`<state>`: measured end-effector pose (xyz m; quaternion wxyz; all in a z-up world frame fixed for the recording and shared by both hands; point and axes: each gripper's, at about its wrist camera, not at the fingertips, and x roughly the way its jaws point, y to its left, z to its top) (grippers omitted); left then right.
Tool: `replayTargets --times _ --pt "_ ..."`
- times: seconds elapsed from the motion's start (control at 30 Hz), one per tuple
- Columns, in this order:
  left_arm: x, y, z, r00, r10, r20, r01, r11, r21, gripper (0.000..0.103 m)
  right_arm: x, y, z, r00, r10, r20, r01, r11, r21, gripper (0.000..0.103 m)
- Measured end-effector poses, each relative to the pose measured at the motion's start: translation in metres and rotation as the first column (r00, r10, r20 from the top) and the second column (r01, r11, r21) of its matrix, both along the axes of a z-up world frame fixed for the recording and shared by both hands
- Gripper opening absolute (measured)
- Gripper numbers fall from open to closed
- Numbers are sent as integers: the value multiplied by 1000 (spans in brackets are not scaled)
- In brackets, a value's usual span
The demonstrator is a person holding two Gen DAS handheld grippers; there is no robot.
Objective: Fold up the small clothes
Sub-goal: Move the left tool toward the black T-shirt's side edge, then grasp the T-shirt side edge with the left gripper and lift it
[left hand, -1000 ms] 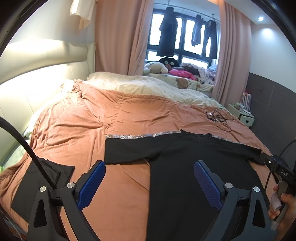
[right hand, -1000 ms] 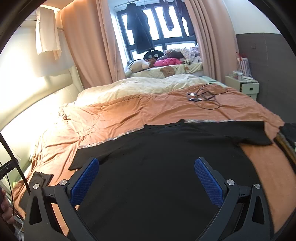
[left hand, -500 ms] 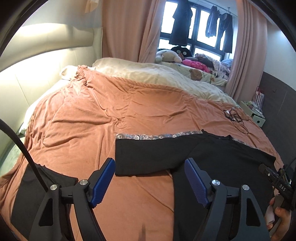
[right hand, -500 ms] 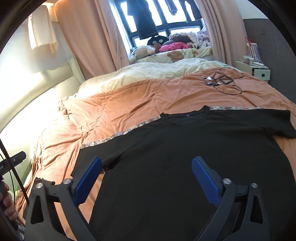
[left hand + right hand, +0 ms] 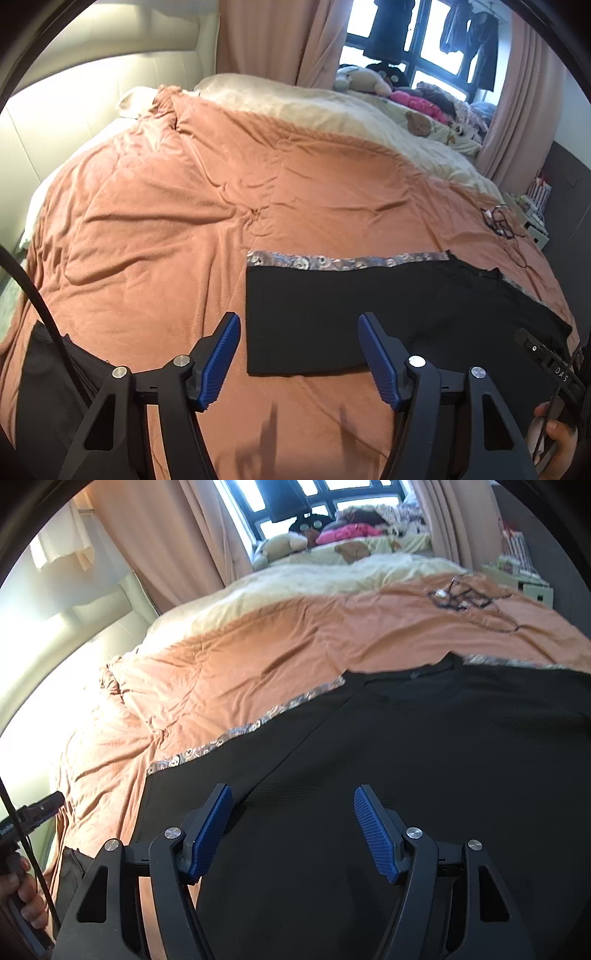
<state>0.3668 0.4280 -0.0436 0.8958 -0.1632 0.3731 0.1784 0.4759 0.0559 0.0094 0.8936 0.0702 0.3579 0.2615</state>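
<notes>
A black T-shirt [image 5: 369, 317] lies flat on the orange-brown bedspread [image 5: 177, 221], its left sleeve [image 5: 303, 321] spread toward the left. My left gripper [image 5: 299, 350] hovers over the outer end of that sleeve; its jaws are closing with nothing pressed between the blue pads. In the right wrist view the T-shirt [image 5: 424, 768] fills the lower half. My right gripper [image 5: 293, 823] hangs above the shirt's body near the left armpit seam, its jaws closing too, the cloth below them untouched. A patterned strip [image 5: 236, 734] shows along the shirt's top edge.
A dark folded garment [image 5: 48, 387] lies at the bed's near left corner. Tangled cables [image 5: 465, 598] rest on the far right of the bedspread. A cream blanket [image 5: 332, 110], plush toys and a window are beyond. A hand [image 5: 554, 439] holds the other gripper's handle at right.
Both grippers have swung left and dipped toward the shirt's left sleeve. Both pairs of jaws have narrowed. The shirt has not moved.
</notes>
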Motion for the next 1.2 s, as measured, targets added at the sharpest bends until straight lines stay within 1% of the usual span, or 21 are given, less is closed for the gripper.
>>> replayTargets --times 0.1,0.13,0.17,0.37,0.43,0.57,0.6,0.77,0.83,0.9,0.93,0.97,1.03,1.07,1.13,1.2 --pt "12 15 -18 1000 11 -28 -12 1000 -22 65 19 17 -9 999 5 -32 -5 1000 -2 66" --pt "16 19 -23 999 16 -36 -16 1000 -27 64 24 23 -11 999 10 -40 -10 1000 1 65" --pt "20 23 -29 999 19 -43 -20 999 -33 64 29 28 -14 999 15 -47 -15 1000 3 62" --pt "46 46 -66 996 22 -91 -29 997 -74 60 59 58 -35 995 55 -88 -54 998 12 58" --pt "55 53 -79 994 24 -110 -33 996 -84 58 67 67 -44 993 69 -100 -68 998 15 53" --pt "71 67 -104 989 31 -144 -47 993 -112 54 85 82 -62 986 90 -142 -87 996 28 38" --pt "73 70 -109 988 31 -149 -49 991 -121 52 90 86 -66 984 97 -148 -93 995 31 37" --pt "85 80 -131 981 50 -187 -77 987 -143 51 102 96 -78 979 115 -166 -108 993 54 36" --pt "88 82 -139 976 68 -209 -98 985 -139 50 103 99 -82 978 121 -169 -112 992 60 35" --pt "89 85 -143 977 79 -200 -110 982 -151 49 104 101 -87 975 130 -181 -119 990 70 33" --pt "90 85 -143 978 82 -192 -112 982 -152 47 105 103 -89 974 131 -186 -120 990 70 33" --pt "91 85 -143 979 83 -187 -113 982 -154 41 104 102 -90 973 130 -188 -119 990 71 33" --pt "96 85 -142 979 75 -190 -107 981 -163 11 105 102 -93 972 130 -197 -116 990 78 33" --pt "98 85 -140 980 67 -188 -99 981 -166 7 104 101 -93 971 131 -199 -117 990 83 33" --pt "103 84 -133 983 53 -177 -83 982 -168 6 104 102 -93 970 138 -200 -121 988 94 33" --pt "104 80 -118 988 49 -148 -72 986 -151 6 104 102 -93 968 145 -203 -126 987 101 33"
